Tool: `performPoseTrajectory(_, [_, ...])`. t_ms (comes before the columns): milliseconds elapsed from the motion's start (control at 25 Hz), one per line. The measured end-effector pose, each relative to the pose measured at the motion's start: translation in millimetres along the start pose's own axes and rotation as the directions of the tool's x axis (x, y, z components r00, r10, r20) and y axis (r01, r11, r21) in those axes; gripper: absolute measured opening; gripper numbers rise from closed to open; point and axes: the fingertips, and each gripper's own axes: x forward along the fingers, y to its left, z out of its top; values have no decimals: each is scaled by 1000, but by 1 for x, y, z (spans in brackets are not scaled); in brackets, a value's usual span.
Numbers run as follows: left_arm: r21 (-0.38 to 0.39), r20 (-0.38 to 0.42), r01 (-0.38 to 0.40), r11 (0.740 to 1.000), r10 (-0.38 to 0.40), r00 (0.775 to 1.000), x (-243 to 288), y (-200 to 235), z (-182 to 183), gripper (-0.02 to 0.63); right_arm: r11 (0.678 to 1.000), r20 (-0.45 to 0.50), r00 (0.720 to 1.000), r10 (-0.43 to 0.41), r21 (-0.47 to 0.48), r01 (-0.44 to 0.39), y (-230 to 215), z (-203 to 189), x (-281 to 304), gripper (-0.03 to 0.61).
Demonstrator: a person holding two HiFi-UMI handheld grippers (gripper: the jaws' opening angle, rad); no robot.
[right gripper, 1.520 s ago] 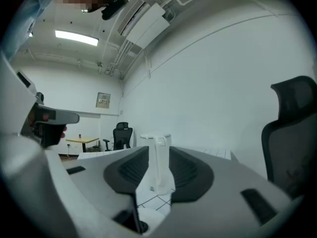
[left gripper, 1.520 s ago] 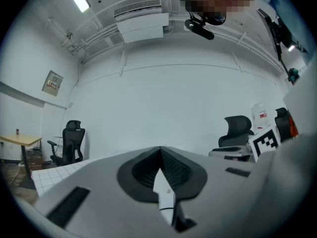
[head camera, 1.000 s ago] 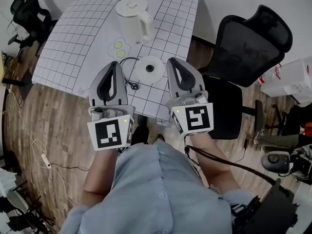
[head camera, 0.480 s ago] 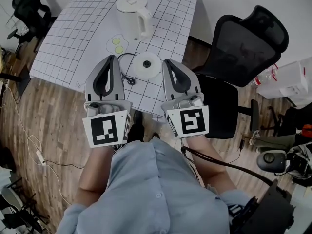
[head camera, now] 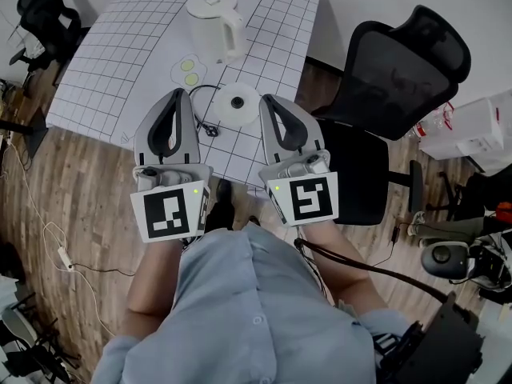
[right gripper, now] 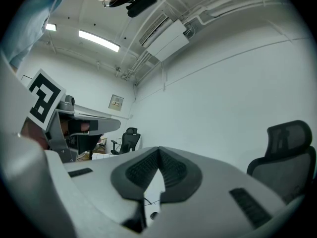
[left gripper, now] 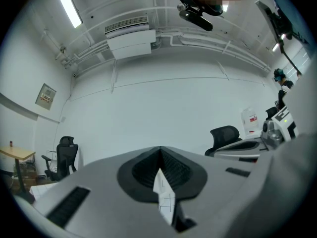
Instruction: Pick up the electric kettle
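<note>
While both hand-held grippers hover level over the near edge of the table [head camera: 104, 62], the electric kettle [head camera: 214, 24] stands upright well beyond them, near the far end of the gridded sheet. Its handle is turned toward the right, and it sits apart from its base. The left gripper [head camera: 179, 94] is clenched, its jaw tips meeting with nothing between them; only a sliver of the gridded sheet shows through the gap behind the tips. The right gripper [head camera: 266, 99] is likewise clenched and empty. The round kettle base [head camera: 236, 102] lies between the two grippers' tips. Its black cord [head camera: 206, 126] curls toward the left gripper. A black office chair [head camera: 404, 70] stands right of the table on the wooden floor [head camera: 72, 182].
</note>
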Motion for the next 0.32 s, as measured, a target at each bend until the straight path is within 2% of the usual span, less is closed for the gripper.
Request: performPoseTrajectory(320, [11, 4, -7, 1000, 7, 1000, -17, 1, 13, 0, 999, 77, 997, -11, 38, 9, 11, 26, -10, 0])
